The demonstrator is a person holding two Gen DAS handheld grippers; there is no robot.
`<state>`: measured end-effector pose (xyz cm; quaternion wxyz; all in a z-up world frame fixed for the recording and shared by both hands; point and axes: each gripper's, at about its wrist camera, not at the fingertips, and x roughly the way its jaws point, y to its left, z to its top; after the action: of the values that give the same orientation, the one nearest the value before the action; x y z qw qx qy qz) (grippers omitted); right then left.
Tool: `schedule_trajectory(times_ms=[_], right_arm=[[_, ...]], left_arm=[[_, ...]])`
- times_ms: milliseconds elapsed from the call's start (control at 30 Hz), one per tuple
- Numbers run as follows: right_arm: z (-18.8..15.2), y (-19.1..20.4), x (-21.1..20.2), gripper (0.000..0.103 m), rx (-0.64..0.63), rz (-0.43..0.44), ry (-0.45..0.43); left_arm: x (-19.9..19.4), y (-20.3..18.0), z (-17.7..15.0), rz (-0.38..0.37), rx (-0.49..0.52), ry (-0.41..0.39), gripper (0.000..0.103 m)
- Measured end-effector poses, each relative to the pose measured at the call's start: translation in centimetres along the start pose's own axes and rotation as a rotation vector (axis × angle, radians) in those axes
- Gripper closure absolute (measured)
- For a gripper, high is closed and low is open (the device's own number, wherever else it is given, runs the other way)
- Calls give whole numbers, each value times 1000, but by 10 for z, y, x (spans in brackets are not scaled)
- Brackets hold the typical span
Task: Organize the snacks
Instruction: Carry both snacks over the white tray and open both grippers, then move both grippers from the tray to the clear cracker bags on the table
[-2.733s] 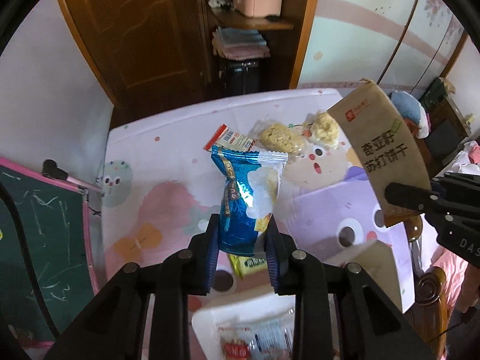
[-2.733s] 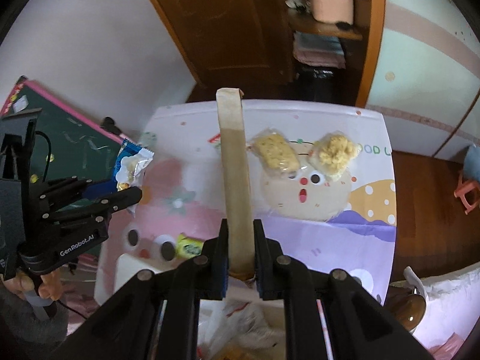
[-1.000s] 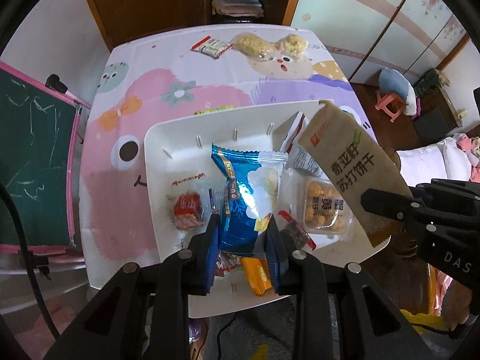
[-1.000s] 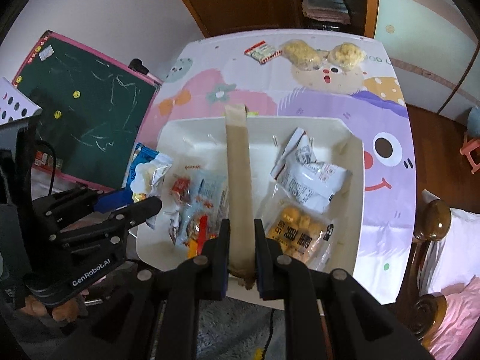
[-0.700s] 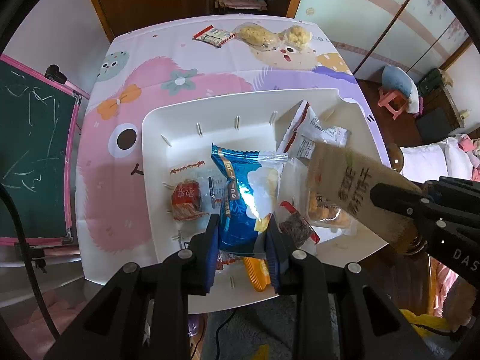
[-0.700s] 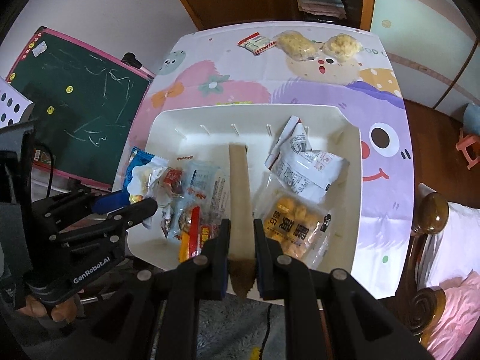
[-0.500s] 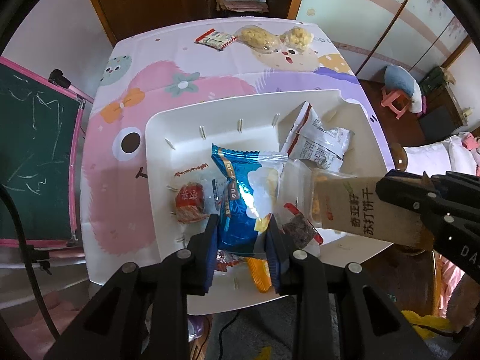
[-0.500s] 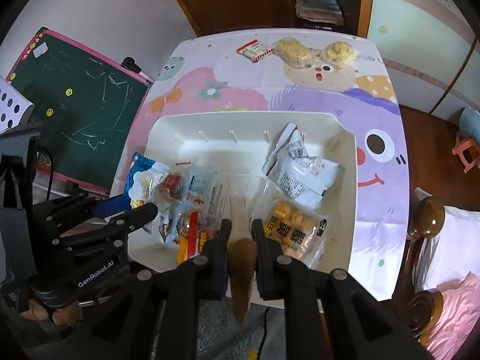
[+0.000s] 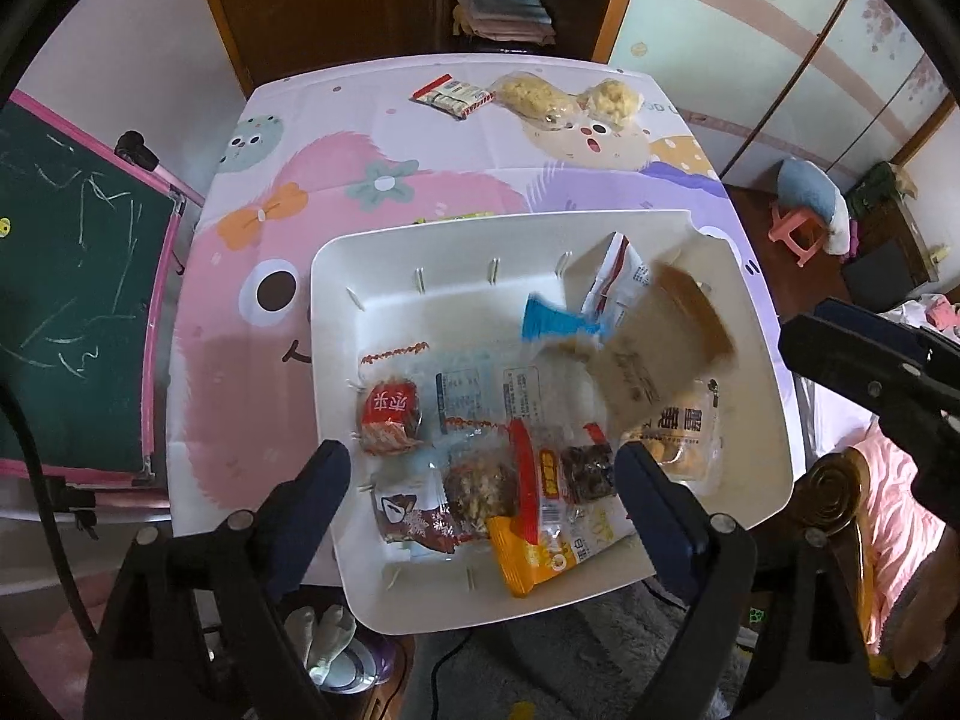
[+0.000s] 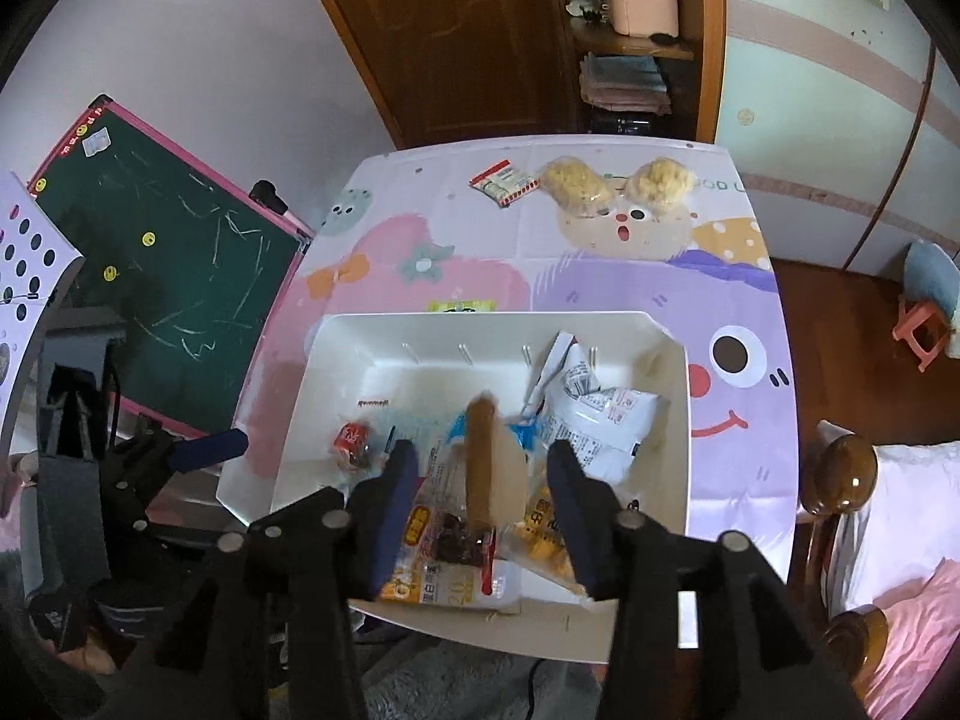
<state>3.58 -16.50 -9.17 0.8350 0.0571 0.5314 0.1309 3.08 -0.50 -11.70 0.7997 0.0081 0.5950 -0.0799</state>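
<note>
A white tray (image 9: 336, 372) sits on the cartoon tablecloth and holds several snack packets. My left gripper (image 9: 480, 492) is open and empty above the tray's near side. My right gripper (image 10: 480, 498) is open and empty above the tray (image 10: 666, 450). A blurred brown cracker packet (image 9: 660, 348) is in mid-air just over the tray's right half; it also shows in the right wrist view (image 10: 483, 456). A blurred blue packet (image 9: 555, 324) lies beside it (image 10: 462, 426). Three snacks lie at the table's far edge: a red-and-white packet (image 9: 453, 97) and two pale clear bags (image 9: 534, 101), (image 9: 612, 99).
A green packet (image 10: 461, 306) peeks from behind the tray's far rim. A green chalkboard (image 9: 66, 300) leans left of the table. A wooden chair post (image 10: 849, 474) and bedding stand at the right. A door and shelves are behind the table.
Both grippers have opened. The left one let go of the blue packet and the right one let go of the brown cracker packet; both packets have dropped toward the tray.
</note>
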Motion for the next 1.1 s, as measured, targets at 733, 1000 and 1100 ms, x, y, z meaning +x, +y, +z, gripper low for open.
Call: schedule_trajectory(times_ms=[733, 1000, 1100], right_arm=[[0, -4, 11, 57, 20, 24, 49], [7, -14, 19, 57, 53, 24, 63], [11, -19, 25, 57, 70, 26, 73]], left_arm=[[2, -1, 8, -6, 10, -1, 14], [9, -8, 24, -11, 34, 12, 14], [13, -9, 31, -10, 42, 21, 14]])
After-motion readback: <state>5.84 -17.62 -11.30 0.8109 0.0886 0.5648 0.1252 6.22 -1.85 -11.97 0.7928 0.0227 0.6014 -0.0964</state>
